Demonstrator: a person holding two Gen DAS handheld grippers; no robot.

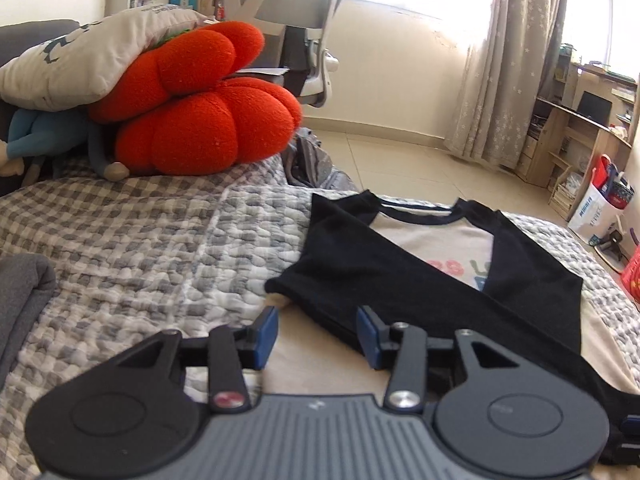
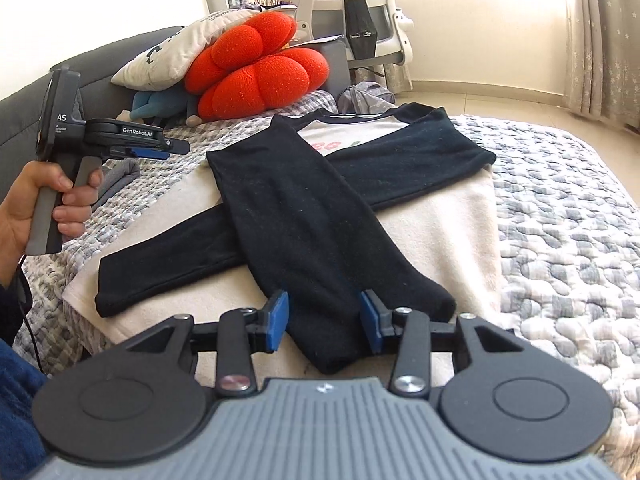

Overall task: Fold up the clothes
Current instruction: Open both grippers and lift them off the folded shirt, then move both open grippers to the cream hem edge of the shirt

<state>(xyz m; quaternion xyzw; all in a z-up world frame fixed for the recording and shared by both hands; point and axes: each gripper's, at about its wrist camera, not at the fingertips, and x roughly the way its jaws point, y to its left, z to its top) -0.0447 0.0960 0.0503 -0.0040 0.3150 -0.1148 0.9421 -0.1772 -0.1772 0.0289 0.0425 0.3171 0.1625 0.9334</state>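
Note:
A cream shirt (image 2: pixel 440 220) with black long sleeves lies flat on the quilted bed (image 2: pixel 560 240), neck away from me. Both sleeves are folded across the body and cross: one sleeve (image 2: pixel 288 200) lies on top, the other sleeve (image 2: pixel 400 160) runs under it toward the lower left. My right gripper (image 2: pixel 324 322) hovers open over the top sleeve's cuff end, which shows between its blue pads without being pinched. My left gripper (image 1: pixel 318 332) is open and holds nothing, just above the shirt (image 1: pixel 400 272) near its left edge. The left gripper (image 2: pixel 176 147), held by a hand, also appears in the right wrist view, left of the shirt.
A red plush cushion (image 1: pixel 200 120), a pale pillow (image 1: pixel 92 60) and a blue plush toy (image 1: pixel 36 136) are piled at the bed's head. A grey garment (image 1: pixel 24 300) lies at the left. An office chair (image 1: pixel 304 20), curtain (image 1: pixel 508 80), desk (image 1: pixel 572 136) and bags (image 1: pixel 600 208) stand beyond the bed.

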